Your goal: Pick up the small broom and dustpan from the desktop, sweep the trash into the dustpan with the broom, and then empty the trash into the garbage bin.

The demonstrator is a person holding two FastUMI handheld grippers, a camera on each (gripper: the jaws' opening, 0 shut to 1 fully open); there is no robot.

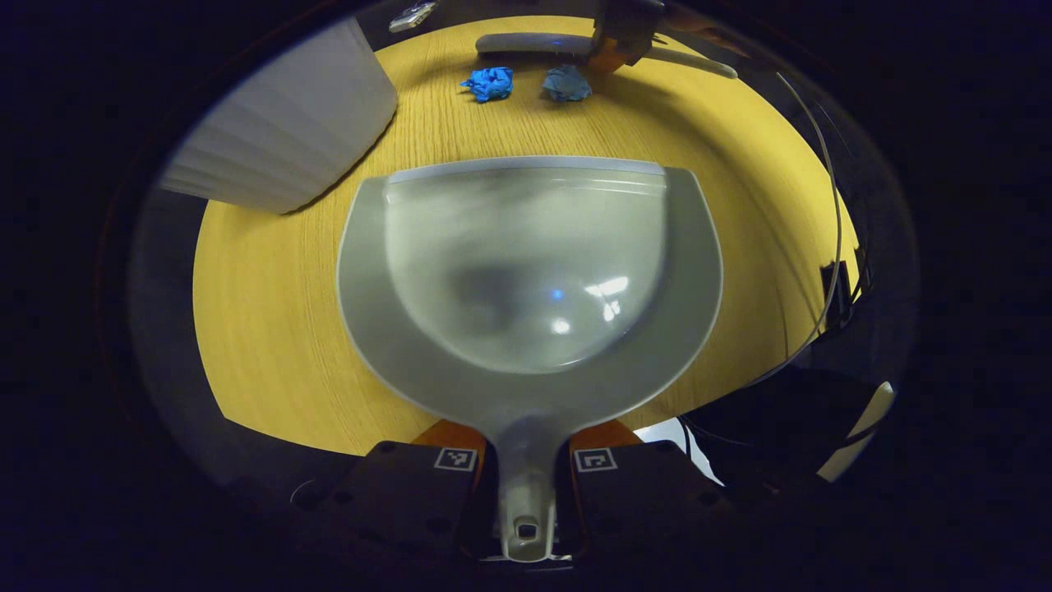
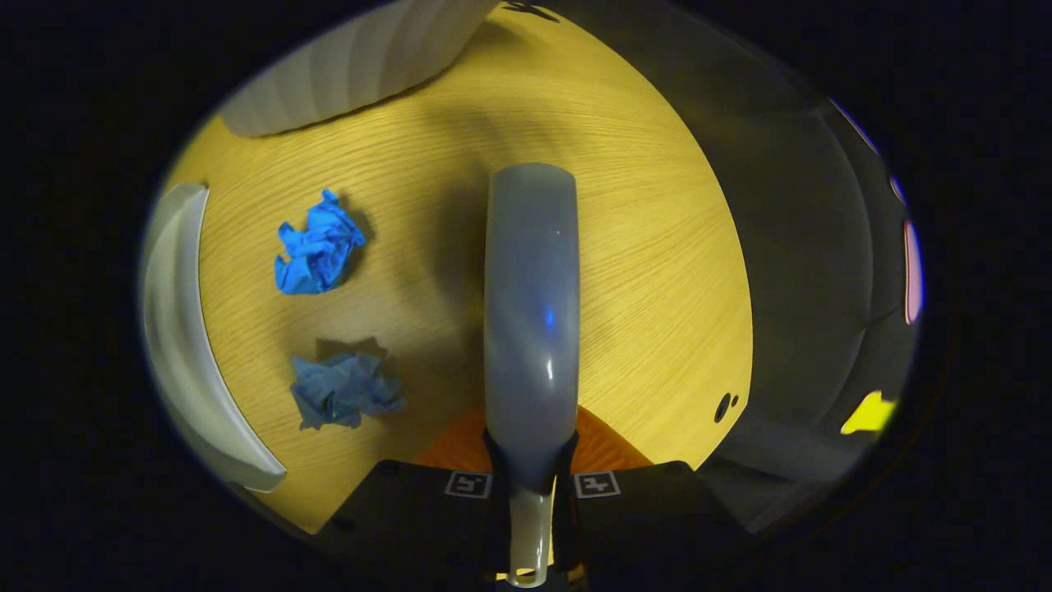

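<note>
In the left gripper view, the left gripper (image 1: 526, 473) sits at 6 o'clock, its two fingers clamped on the handle of the grey dustpan (image 1: 526, 271). The pan spreads out ahead of it over the middle of the yellow wooden desktop (image 1: 271, 329), its open straight edge facing 12 o'clock. Beyond that edge, well apart from it, lie two crumpled blue paper scraps — a bright one (image 1: 488, 83) at about 12 o'clock and a duller one (image 1: 566, 83) just beside it. Right behind them, at the far rim of the desk, the broom (image 1: 534, 43) lies across the view with the right gripper (image 1: 618, 45) on it. A white ribbed bin (image 1: 288, 131) stands at 10 o'clock.

In the right gripper view, the right gripper (image 2: 532, 485) is at 6 o'clock, its fingers pressed on either side of the broom's narrow handle end. The broom (image 2: 532, 304) runs straight up the centre toward 12 o'clock above the desktop (image 2: 657, 271). The bright scrap (image 2: 316, 245) lies at 9 o'clock, the duller scrap (image 2: 343, 390) at 8 o'clock — both near the broom but not touching it. The dustpan's (image 2: 177, 329) pale rim curves along the 9 o'clock edge, and the bin (image 2: 353, 57) shows at 11 o'clock.
</note>
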